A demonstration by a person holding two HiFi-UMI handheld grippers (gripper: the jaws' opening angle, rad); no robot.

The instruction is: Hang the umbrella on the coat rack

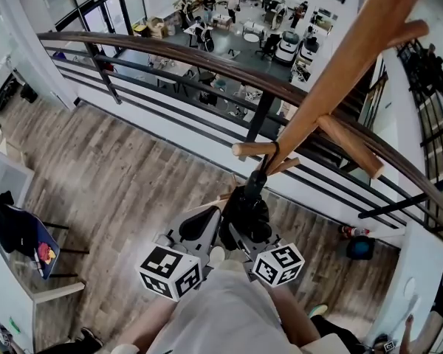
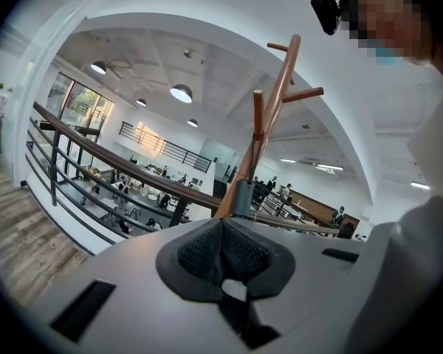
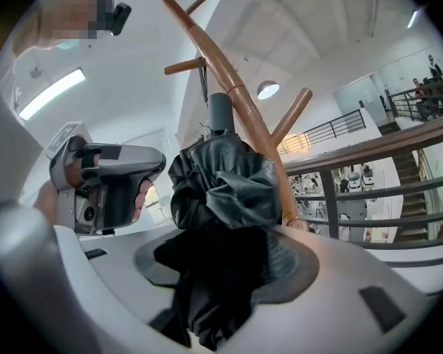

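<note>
Nearest, the left gripper (image 2: 223,226) has its jaws pressed together on nothing; beside it, the right gripper (image 3: 229,245) is clamped on the folded black umbrella (image 3: 220,186), held upright just below a peg (image 1: 251,150) of the wooden coat rack (image 1: 332,87); the umbrella's strap (image 1: 272,153) appears looped over that peg, so the hooking seems done; what is left, probably, is letting go so it hangs free; beyond, a railing (image 1: 170,50) and a lower floor (image 1: 229,21).
</note>
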